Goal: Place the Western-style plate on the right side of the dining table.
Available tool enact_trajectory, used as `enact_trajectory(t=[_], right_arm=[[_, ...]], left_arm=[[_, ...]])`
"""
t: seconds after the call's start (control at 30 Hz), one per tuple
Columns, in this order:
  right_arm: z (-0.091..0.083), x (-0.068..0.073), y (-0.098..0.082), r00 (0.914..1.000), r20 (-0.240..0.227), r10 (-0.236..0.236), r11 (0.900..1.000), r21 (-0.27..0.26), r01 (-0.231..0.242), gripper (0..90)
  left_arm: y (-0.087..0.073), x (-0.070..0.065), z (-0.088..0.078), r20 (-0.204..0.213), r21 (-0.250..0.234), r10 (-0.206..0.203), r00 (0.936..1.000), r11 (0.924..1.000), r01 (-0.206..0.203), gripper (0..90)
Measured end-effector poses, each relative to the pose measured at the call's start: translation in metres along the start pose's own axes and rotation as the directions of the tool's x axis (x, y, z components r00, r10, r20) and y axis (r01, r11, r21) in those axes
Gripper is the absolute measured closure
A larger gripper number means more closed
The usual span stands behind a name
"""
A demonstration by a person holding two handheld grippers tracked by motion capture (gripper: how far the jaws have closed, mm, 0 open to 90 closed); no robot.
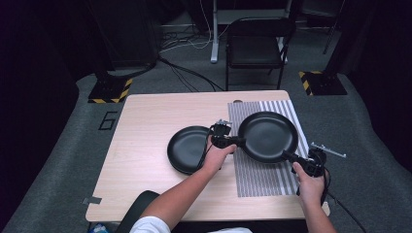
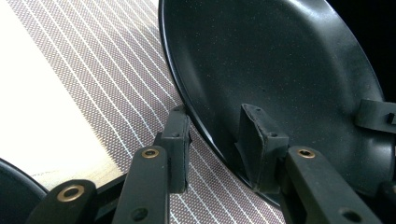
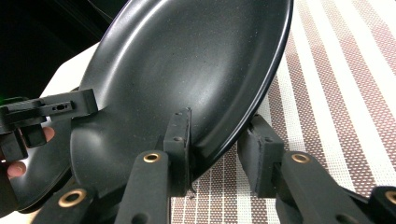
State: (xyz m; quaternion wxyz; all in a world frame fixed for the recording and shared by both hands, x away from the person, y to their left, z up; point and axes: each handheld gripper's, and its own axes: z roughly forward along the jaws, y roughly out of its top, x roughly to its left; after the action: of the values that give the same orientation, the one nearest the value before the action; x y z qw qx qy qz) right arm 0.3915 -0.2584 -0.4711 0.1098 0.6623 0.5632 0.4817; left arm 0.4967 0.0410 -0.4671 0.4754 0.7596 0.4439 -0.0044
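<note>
A large black plate (image 1: pixel 268 136) is gripped at two points of its rim above a striped mat (image 1: pixel 262 182) on the right half of the desk (image 1: pixel 145 145). The left tongs (image 1: pixel 232 141) are clamped on the rim at its left edge, one jaw inside the dish and one beneath it, and the right tongs (image 1: pixel 290 158) are clamped on the rim at its near right edge in the same way. From the gripper views the plate appears tilted and lifted off the mat, though whether any part of it touches the mat cannot be told. For the step to be done well, both grips should be kept firm and the two hands moved together at one pace, so that the rim is neither twisted nor pulled out of either pair of jaws; the plate should be levelled before it is lowered. A smaller black plate (image 1: pixel 188 149) lies flat on the bare wood just to the left of the left hand (image 1: pixel 217 156), and it should be cleared by the moving rim. Nothing is seen in either plate.
</note>
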Motion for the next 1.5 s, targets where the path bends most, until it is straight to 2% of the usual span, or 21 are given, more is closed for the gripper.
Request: enact_trajectory(t=[0.5,0.97,1.5], right_arm=[[0.007,-0.004,-0.004,0.9999,0.007,-0.014,1.0,0.019,0.014,65.4],[0.015,-0.009,-0.009,0.9998,0.017,-0.005,0.999,0.041,0.004,65.4],[0.023,-0.02,-0.011,0.9996,0.027,0.011,0.999,0.049,-0.012,65.2]], left_arm=[[-0.007,0.007,0.007,-0.004,0.019,-0.017,0.9998,0.9997,0.017,64.0],[-0.014,0.012,0.015,-0.016,0.038,-0.047,0.9988,0.9982,0.047,64.0],[-0.016,0.014,0.029,-0.03,0.057,-0.057,0.998,0.9967,0.058,64.0]])
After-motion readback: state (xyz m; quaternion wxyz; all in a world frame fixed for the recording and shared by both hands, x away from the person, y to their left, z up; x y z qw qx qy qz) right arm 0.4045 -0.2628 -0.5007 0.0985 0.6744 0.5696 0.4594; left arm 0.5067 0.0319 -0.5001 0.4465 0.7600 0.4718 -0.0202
